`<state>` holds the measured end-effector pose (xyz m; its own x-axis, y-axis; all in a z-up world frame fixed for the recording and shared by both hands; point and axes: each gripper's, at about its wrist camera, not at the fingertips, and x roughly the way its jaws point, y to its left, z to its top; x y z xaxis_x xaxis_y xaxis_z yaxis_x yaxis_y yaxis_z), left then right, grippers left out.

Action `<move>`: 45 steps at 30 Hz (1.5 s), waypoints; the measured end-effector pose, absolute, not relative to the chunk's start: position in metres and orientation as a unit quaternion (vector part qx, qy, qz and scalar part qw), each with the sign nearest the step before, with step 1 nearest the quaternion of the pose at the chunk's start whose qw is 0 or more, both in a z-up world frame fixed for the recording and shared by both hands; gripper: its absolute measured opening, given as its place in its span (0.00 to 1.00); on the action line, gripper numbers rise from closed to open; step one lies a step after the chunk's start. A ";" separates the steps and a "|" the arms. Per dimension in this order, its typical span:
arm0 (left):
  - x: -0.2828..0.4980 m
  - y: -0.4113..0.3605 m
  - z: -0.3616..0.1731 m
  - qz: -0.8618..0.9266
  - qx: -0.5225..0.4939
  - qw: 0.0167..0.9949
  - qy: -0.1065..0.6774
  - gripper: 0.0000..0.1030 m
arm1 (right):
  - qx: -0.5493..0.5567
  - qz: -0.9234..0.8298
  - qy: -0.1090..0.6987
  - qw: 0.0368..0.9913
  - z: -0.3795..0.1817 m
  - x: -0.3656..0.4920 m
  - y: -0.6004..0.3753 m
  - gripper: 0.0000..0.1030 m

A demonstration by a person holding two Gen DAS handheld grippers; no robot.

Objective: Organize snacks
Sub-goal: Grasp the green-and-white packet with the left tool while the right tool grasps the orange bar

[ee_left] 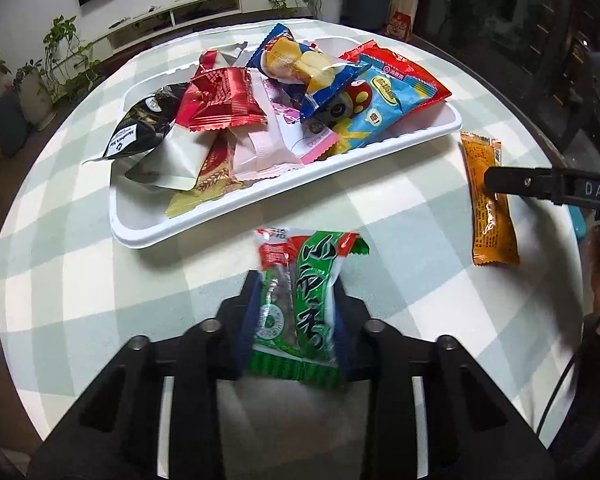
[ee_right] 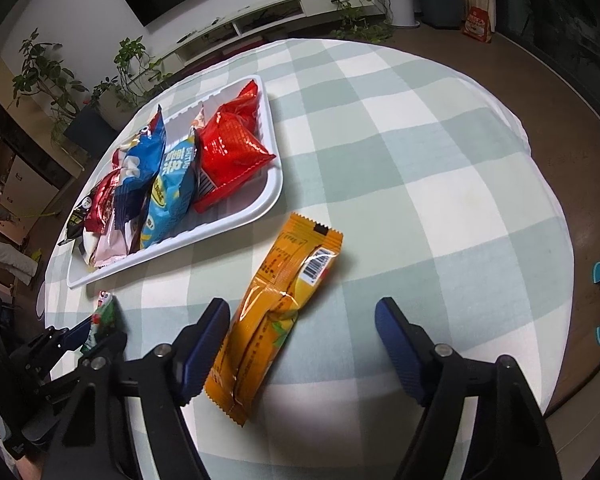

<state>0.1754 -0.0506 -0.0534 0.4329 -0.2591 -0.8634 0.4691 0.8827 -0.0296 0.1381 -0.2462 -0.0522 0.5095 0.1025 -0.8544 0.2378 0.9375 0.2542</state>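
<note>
Gripping green packet (ee_left: 296, 300) – left jaws | orange packet (ee_right: 276, 312) between spread right jaws

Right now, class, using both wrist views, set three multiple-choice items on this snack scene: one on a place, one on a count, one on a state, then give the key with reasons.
1. Where does the orange packet lie?
A. inside the white tray
B. on the checked tablecloth, outside the tray
C. on the floor

2. How many snack packets are outside the white tray?
A. two
B. four
C. none

3. What state is the left gripper in?
A. open and empty
B. shut on the green packet
C. shut on the orange packet

Key: 1 B, the orange packet rests on the tablecloth beside the tray. 2 A, only the orange packet and the green packet are outside it. 3 B, both pads press the green packet's sides; the right gripper stands open.
</note>
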 end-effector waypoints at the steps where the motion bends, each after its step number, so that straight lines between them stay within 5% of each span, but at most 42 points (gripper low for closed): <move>1: 0.172 -0.048 -0.053 -0.218 0.104 0.839 0.487 0.27 | 0.172 -0.040 0.492 0.852 -0.052 0.138 -0.246 0.75; 22: 0.168 -0.033 -0.038 -0.234 0.054 0.846 0.476 0.21 | 0.109 -0.041 0.487 0.866 -0.056 0.133 -0.211 0.69; 29: 0.166 -0.035 -0.038 -0.233 0.055 0.847 0.475 0.21 | 0.046 -0.045 0.486 0.871 -0.059 0.136 -0.193 0.59; 31: 0.166 -0.035 -0.038 -0.234 0.055 0.846 0.475 0.21 | 0.036 -0.047 0.485 0.872 -0.060 0.136 -0.192 0.52; 33: 0.166 -0.035 -0.038 -0.234 0.054 0.846 0.475 0.21 | 0.033 -0.046 0.483 0.874 -0.059 0.136 -0.192 0.35; 36: 0.166 -0.033 -0.039 -0.236 0.049 0.846 0.476 0.21 | 0.044 -0.040 0.482 0.874 -0.058 0.135 -0.196 0.27; 45: 0.169 -0.028 -0.037 -0.244 0.027 0.845 0.475 0.21 | 0.097 -0.021 0.477 0.874 -0.052 0.133 -0.209 0.17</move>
